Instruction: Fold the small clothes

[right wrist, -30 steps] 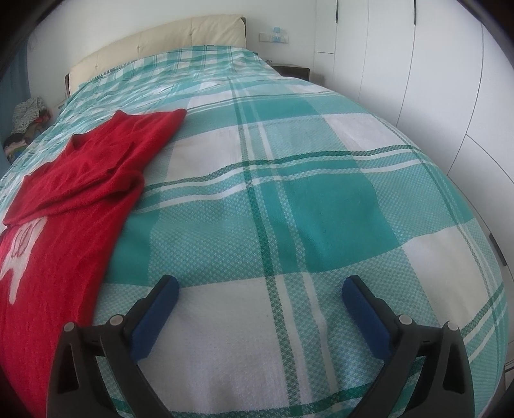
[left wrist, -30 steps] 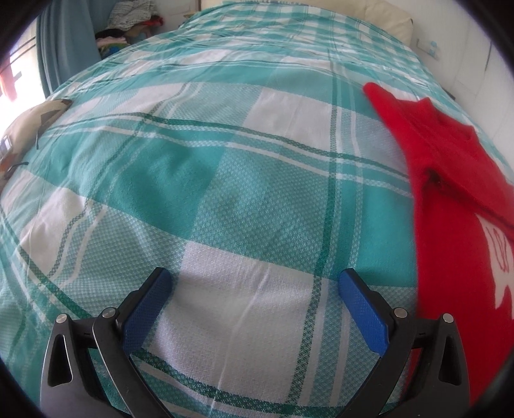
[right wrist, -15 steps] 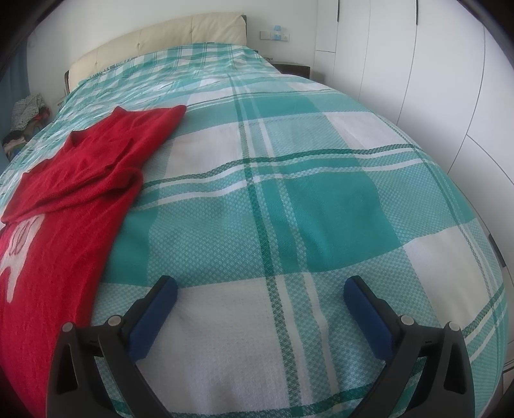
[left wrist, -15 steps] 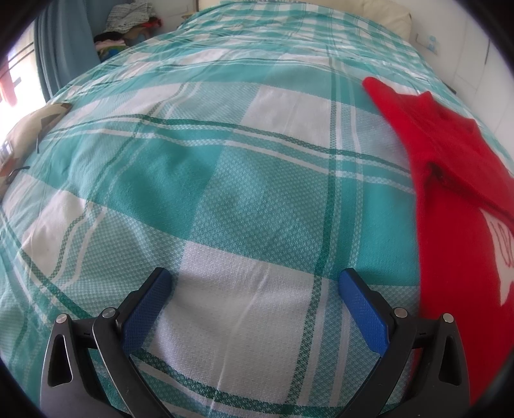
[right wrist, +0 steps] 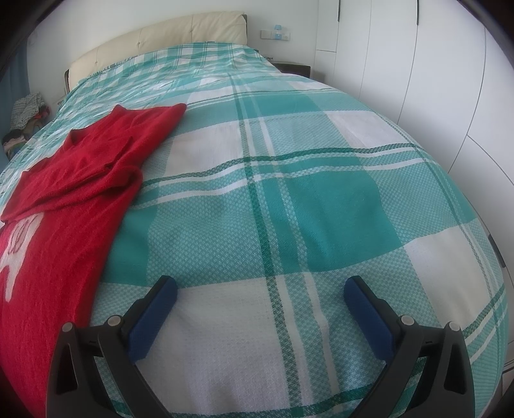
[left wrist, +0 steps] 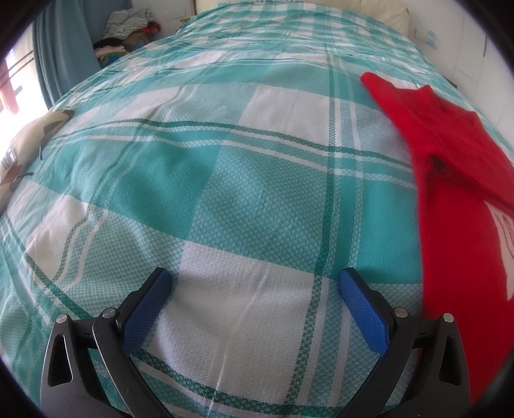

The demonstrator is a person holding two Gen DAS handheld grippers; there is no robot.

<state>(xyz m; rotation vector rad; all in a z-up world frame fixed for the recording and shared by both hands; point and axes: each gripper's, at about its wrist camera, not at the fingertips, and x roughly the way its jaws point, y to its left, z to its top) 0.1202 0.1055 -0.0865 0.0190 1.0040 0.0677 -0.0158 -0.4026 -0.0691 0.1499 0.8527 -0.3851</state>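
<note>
A red knit garment (left wrist: 456, 205) with a white motif lies on the teal-and-white plaid bedspread (left wrist: 225, 193), its top part folded over itself. In the left wrist view it is at the right edge; in the right wrist view the garment (right wrist: 64, 205) is at the left. My left gripper (left wrist: 257, 286) is open and empty, low over the bedspread, left of the garment. My right gripper (right wrist: 260, 292) is open and empty, low over the bedspread (right wrist: 289, 193), right of the garment.
A beige headboard (right wrist: 154, 41) stands at the far end of the bed. White wardrobe doors (right wrist: 433, 80) line the right side. A blue curtain (left wrist: 61, 58), a pile of clothes (left wrist: 125, 29) and a beige cushion (left wrist: 22, 151) are to the left.
Both grippers have shifted slightly; the garment has slid a little toward the edge of each view. Jaws stay open.
</note>
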